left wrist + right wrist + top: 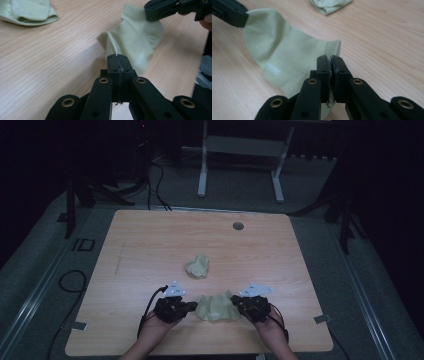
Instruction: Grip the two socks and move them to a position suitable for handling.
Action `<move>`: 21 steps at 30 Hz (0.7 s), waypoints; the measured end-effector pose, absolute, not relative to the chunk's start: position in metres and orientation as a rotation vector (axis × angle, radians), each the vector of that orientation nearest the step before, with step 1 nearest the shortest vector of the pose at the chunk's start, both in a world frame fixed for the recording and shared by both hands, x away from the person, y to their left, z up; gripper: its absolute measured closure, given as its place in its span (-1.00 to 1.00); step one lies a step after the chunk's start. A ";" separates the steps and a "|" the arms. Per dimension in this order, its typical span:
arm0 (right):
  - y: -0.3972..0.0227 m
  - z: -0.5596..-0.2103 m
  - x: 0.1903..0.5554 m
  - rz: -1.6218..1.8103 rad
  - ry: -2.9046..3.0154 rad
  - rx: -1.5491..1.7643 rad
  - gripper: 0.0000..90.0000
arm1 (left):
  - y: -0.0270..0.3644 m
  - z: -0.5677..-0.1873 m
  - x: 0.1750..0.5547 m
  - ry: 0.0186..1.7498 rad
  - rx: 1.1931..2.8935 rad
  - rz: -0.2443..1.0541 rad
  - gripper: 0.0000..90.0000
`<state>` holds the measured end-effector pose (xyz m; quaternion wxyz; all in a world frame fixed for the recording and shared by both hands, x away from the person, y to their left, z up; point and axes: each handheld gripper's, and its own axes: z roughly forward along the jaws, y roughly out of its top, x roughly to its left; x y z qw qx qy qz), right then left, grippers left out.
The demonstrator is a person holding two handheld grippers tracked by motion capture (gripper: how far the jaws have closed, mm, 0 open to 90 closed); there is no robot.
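Pale green sock (215, 306) hangs stretched between two black grippers near the front edge of a light wooden table (150, 245), lifted a little off the surface. At one end the left gripper (192, 305) has its jaws pressed together on the fabric edge, and at the other end the right gripper (235, 304) pinches the ribbed cuff the same way. Another crumpled green sock (198, 266) lies further back, near the middle of the table, apart from both hands

The sock (287, 55) pinched in the right gripper (330, 65) was soft, pale green knit cloth, matt. The jaws looked hard black plastic; beneath lay the smooth wood-grain table (150, 240).
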<state>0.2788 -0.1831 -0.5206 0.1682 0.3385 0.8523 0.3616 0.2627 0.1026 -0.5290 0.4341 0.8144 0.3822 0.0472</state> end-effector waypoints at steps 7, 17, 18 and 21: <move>-0.200 -0.507 0.265 1.103 2.402 1.023 0.90 | 0.124 -0.525 0.237 0.992 1.986 0.111 1.00; -0.203 -0.538 0.264 1.061 2.478 1.114 0.90 | 0.127 -0.560 0.228 1.078 1.996 -0.011 0.99; -0.203 -0.538 0.264 1.061 2.478 1.114 0.90 | 0.127 -0.560 0.228 1.078 1.996 -0.011 0.99; -0.204 -0.550 0.272 1.024 2.496 1.150 0.89 | 0.124 -0.567 0.232 1.094 2.005 -0.018 0.99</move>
